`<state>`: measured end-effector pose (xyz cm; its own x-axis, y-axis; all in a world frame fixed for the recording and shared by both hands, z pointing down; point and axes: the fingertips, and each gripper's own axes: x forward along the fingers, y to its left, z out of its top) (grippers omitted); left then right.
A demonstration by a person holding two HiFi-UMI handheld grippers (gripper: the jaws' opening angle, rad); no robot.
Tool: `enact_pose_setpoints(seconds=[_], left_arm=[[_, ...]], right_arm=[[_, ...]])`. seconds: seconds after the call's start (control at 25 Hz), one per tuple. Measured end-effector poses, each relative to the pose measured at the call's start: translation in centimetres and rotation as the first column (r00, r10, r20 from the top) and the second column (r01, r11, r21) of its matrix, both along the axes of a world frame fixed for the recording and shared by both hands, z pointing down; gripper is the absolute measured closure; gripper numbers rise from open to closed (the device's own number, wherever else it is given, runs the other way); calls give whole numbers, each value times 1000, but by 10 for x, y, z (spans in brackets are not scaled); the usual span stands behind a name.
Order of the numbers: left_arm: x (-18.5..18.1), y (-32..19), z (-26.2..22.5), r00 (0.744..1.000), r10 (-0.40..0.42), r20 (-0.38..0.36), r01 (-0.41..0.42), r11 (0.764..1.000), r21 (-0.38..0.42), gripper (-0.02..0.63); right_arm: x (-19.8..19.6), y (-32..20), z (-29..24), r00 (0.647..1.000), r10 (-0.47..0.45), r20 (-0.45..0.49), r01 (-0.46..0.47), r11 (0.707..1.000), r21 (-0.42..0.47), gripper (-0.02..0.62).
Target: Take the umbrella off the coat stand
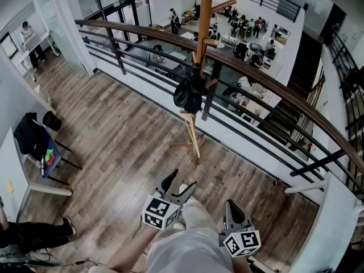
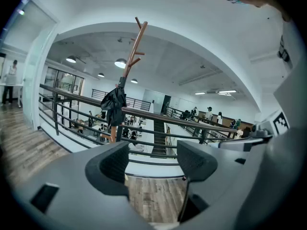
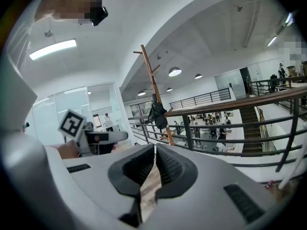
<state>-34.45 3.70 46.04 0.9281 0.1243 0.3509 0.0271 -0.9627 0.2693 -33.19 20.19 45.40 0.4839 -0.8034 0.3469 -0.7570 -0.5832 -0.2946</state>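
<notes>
A tall wooden coat stand (image 1: 203, 38) rises beside the balcony railing. On one of its pegs hangs a folded black umbrella (image 1: 189, 94), also seen in the left gripper view as the umbrella (image 2: 114, 107) and in the right gripper view as the umbrella (image 3: 157, 114). Both grippers are well short of the stand, near my body. My left gripper (image 1: 181, 182) points at the stand with its jaws apart and nothing between them (image 2: 152, 152). Lower right, my right gripper (image 1: 232, 206) has its jaws closed together and empty (image 3: 155, 150).
A dark railing with a wooden handrail (image 1: 273, 87) runs diagonally behind the stand, over an atrium with people below. A table (image 1: 40, 175) with a black bag (image 1: 31, 135) stands at the left. A person (image 1: 28, 235) is at the lower left, and a white post (image 1: 330, 226) at the right.
</notes>
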Motion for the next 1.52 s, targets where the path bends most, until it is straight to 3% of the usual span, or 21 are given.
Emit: enact_pose_setpoints(seconds=[0.04,0.12,0.16,0.2,0.28,0.32,0.4,0.48,0.6,0.72,1.0,1.32,1.52], left_arm=[[-26,8,-3,1000,-23,-15,24,1000,4,318],[-75,25,-10,996,-72,-59,73,997,7,513],[-98,35,-13,991,-95,-90,95,995,0,562],[-119,47,-15,987,-114,-110,113,993,-20,572],[-157,70,-14,988,-138,-67,133,989,-69,583],[-169,80,-15,988,-146,-43,142,987,-76,584],[-174,91,-25,983,-175,-63,171,984,-55,586],[-163,94,-35,974,-206,-94,203,978,-39,586],[-137,108,-34,974,-220,-56,219,975,-21,586],[-107,139,-31,974,-214,-78,213,977,-29,586],[-31,198,-42,978,-180,-102,177,983,-38,586],[50,323,-12,997,-38,-73,35,998,-43,586],[81,317,-12,998,20,-60,-22,999,-41,586]], right_arm=[[-10,-1,-2,1000,-3,2,3,1000,-3,558],[-29,-1,-4,1000,-14,5,15,1000,-9,558],[-37,-1,-4,1000,-27,5,27,1000,-13,558],[-45,0,-4,999,-46,4,46,999,-16,558],[-56,1,-6,996,-87,-4,87,996,-19,558],[-59,2,-8,994,-107,-12,107,994,-18,558],[-59,4,-14,989,-146,-35,146,989,-10,558],[-53,9,-22,983,-176,-51,176,984,5,558],[-38,28,-26,980,-193,-38,194,980,34,557],[-21,65,-24,972,-221,-79,225,974,41,558],[48,149,-29,986,-134,-100,142,987,69,558],[116,250,-1,994,-60,-86,70,991,116,557],[136,243,0,997,-21,-68,30,992,125,558]])
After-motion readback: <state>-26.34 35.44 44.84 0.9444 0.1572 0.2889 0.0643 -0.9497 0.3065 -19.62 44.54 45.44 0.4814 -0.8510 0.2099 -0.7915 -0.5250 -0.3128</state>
